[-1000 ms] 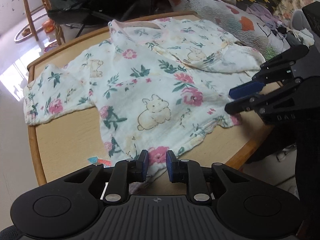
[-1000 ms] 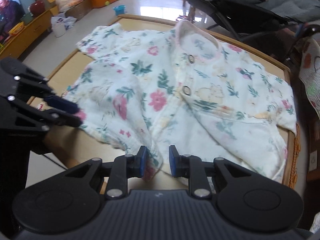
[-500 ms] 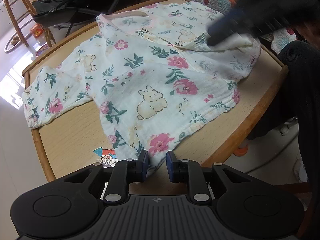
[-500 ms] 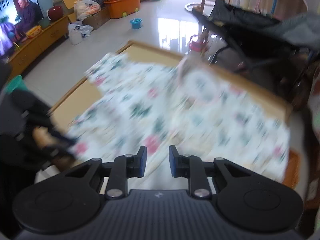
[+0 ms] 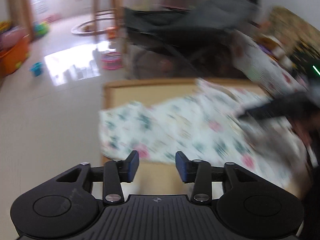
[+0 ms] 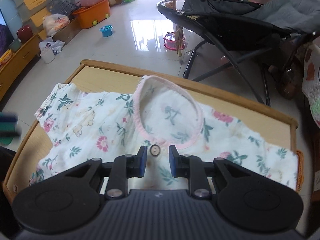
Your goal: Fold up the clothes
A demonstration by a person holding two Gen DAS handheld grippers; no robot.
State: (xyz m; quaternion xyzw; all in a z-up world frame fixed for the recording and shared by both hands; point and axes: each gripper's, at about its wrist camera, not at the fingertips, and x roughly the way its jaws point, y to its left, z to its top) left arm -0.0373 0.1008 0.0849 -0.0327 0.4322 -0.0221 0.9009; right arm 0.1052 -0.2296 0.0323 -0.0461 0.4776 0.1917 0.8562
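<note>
A white floral baby garment (image 6: pixel 100 132) lies spread on the wooden table (image 6: pixel 250 110), its pink-trimmed collar (image 6: pixel 138 120) toward the far edge. My right gripper (image 6: pixel 157 156) hovers just above the top button (image 6: pixel 155 151) below the collar, its pads a little apart and pressing on nothing. The left wrist view is smeared by motion. There my left gripper (image 5: pixel 157 160) is over the near side of the garment (image 5: pixel 180 124), its jaws opening with nothing between them. The right gripper (image 5: pixel 280 108) shows as a dark blur over the cloth.
A black reclining chair (image 6: pixel 230 26) stands beyond the table's far edge. Toys lie on the tiled floor: a pink drum (image 6: pixel 174 40), a blue bucket (image 6: pixel 106 30), an orange bin (image 6: pixel 94 14). A patterned quilt (image 6: pixel 312 92) hangs at the right.
My left gripper let go of the hem, spread its jaws and swung up and aside. The right gripper moved from the hem across the garment to the collar.
</note>
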